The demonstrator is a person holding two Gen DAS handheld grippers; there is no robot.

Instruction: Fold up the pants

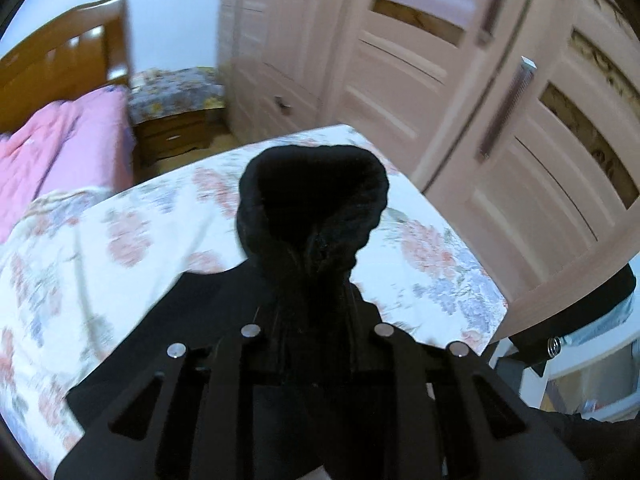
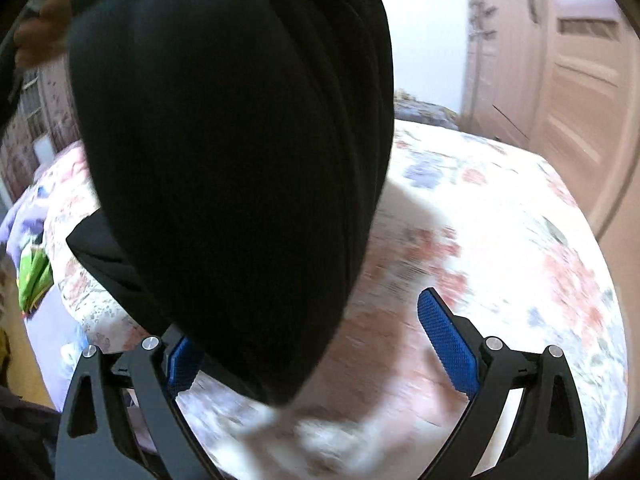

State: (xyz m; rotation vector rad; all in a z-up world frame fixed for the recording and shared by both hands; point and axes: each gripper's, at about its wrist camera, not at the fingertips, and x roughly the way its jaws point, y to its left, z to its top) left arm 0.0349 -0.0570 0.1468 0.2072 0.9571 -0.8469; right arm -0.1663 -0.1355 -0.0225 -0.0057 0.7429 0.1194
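The black pants [image 1: 316, 208] bunch up in front of my left gripper [image 1: 316, 320], which is shut on a fold of them and holds them above the floral bedspread [image 1: 140, 232]. In the right wrist view the pants [image 2: 232, 160] hang as a large dark bundle from above, with one end lying on the bedspread [image 2: 500, 240] at the left. My right gripper [image 2: 308, 344] is open, its blue pads [image 2: 448, 344] wide apart, just below the hanging bundle; the left pad is partly hidden behind the cloth.
A wardrobe with pale wooden doors [image 1: 500, 100] stands close beyond the bed's far edge. A second bed with pink bedding [image 1: 60, 148] and a wooden nightstand [image 1: 176, 132] lie to the left. A white stand [image 1: 592, 364] is at the right.
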